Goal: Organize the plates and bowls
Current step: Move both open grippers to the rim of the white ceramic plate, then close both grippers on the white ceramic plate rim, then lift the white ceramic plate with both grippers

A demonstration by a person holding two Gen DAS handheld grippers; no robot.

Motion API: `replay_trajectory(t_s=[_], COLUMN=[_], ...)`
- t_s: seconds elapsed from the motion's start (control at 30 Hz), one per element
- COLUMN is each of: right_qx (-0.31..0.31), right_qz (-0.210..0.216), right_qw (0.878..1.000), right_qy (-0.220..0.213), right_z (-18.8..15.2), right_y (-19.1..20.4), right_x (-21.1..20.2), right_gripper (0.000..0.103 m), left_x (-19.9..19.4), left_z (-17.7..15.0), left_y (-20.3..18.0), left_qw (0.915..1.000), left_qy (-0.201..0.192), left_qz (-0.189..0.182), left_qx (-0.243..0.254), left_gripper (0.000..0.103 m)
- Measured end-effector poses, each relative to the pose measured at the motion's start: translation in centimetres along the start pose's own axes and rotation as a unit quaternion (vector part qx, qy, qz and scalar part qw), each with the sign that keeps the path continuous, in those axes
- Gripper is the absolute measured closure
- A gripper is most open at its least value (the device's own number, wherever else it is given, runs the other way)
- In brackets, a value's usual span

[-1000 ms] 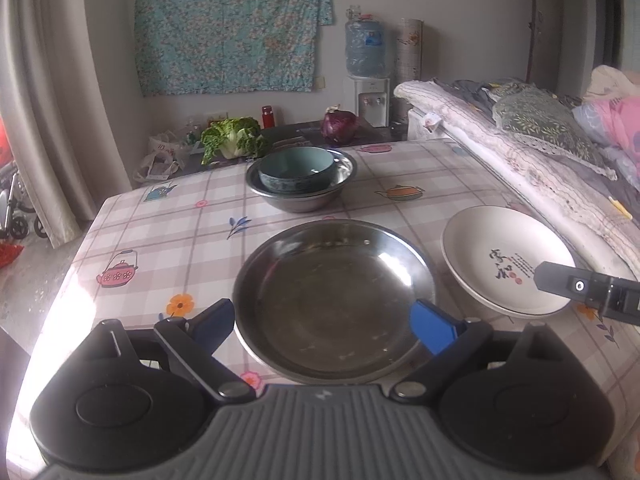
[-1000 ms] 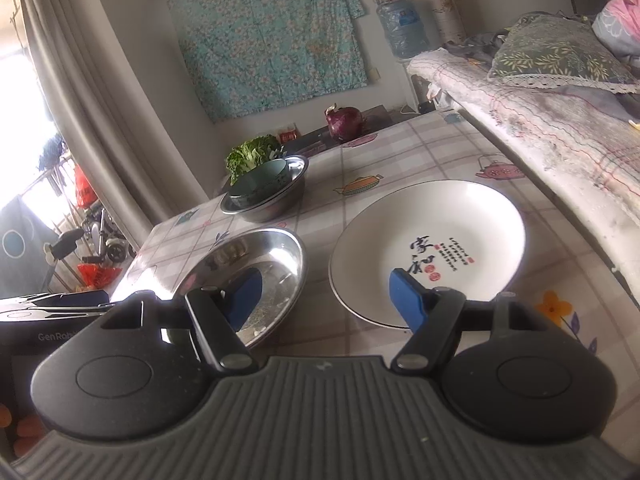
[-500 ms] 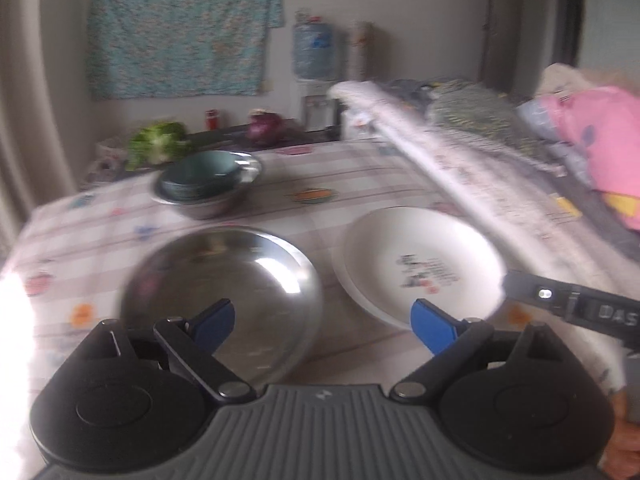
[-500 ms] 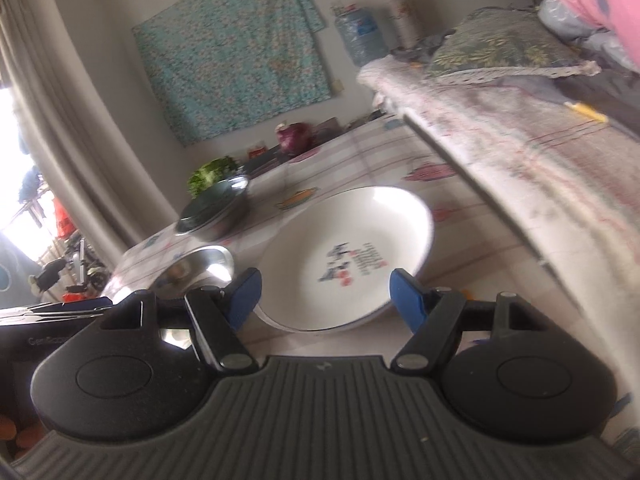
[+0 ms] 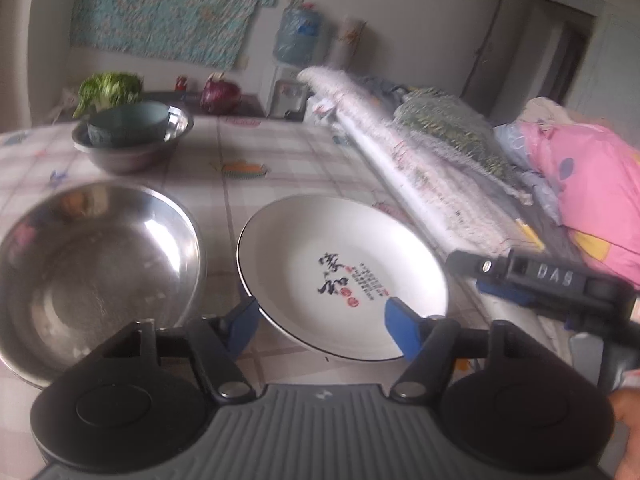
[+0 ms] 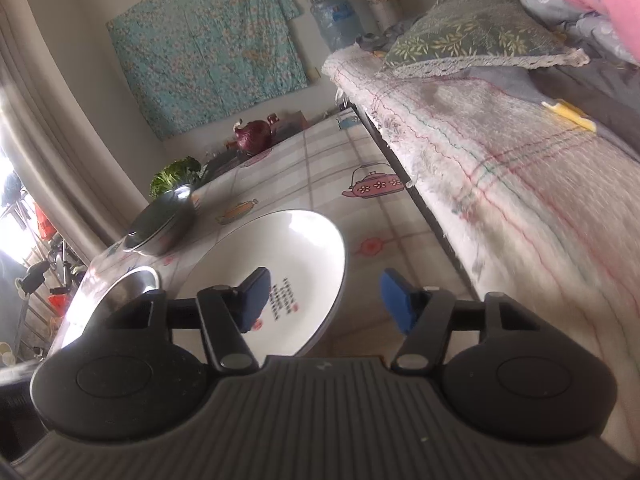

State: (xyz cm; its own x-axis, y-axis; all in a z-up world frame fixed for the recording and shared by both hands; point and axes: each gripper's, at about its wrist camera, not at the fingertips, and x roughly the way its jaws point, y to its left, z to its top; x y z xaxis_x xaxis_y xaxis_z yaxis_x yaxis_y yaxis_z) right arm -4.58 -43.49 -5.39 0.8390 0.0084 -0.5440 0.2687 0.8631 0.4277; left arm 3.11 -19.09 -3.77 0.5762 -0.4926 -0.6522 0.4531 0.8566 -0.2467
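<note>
A white plate point(image 5: 340, 272) with black and red lettering lies on the checked tablecloth, right of a wide steel plate point(image 5: 92, 272). My left gripper point(image 5: 322, 328) hovers at the white plate's near rim. Its jaws are closing, and the rim lies between the blue pads with no pad pressing on it. My right gripper point(image 6: 325, 300) straddles the white plate's point(image 6: 288, 256) right rim, one pad over the plate, the other over the cloth. Its jaws are closing too. In the left wrist view the right gripper point(image 5: 468, 272) comes in from the right. A steel bowl point(image 5: 132, 148) holding a teal bowl point(image 5: 128, 120) stands at the back.
A bed with a quilt point(image 6: 500, 184) and pillows runs along the table's right edge. Green cabbage point(image 5: 108, 90), a red onion point(image 5: 220, 94) and a water dispenser point(image 5: 296, 36) sit behind the table. A hand point(image 5: 628, 412) shows at the lower right.
Both grippers have moved to the right and down onto the white plate, the left one away from the steel plate. Both pairs of jaws now stand narrower.
</note>
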Motion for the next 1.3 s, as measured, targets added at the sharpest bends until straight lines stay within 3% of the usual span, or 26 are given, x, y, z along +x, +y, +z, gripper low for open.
replay_trajectory(t_s=[0.2,0.27,0.47,0.7,1.3], right_qx=[-0.017,-0.022,-0.036,-0.059,-0.065], right_qz=[-0.006,-0.005,-0.001,-0.005,0.018], right_qw=[0.999,0.999,0.997,0.996,0.993], right_qy=[0.03,0.04,0.062,0.072,0.097], right_z=[1.4,1.4,0.9,0.2,-4.2], right_y=[-0.3,-0.1,0.4,0.8,2.1], right_x=[3.4,4.2,6.1,5.9,0.6], right_gripper=[0.056,0.064,0.082,0.086,0.084], left_x=[1.5,1.7,2.3,2.2,-1.5], left_z=[-0.1,0.1,0.1,-0.3,-2.8], left_y=[0.4,0.6,1.3,1.6,2.4], left_qw=[0.9996,0.9994,0.9985,0.9982,0.9994], left_qy=[0.006,0.005,0.01,0.007,0.028], left_qz=[0.021,0.023,0.04,0.044,0.018], left_qx=[-0.018,-0.025,-0.036,-0.04,-0.012], left_gripper=[0.043,0.045,0.064,0.072,0.072])
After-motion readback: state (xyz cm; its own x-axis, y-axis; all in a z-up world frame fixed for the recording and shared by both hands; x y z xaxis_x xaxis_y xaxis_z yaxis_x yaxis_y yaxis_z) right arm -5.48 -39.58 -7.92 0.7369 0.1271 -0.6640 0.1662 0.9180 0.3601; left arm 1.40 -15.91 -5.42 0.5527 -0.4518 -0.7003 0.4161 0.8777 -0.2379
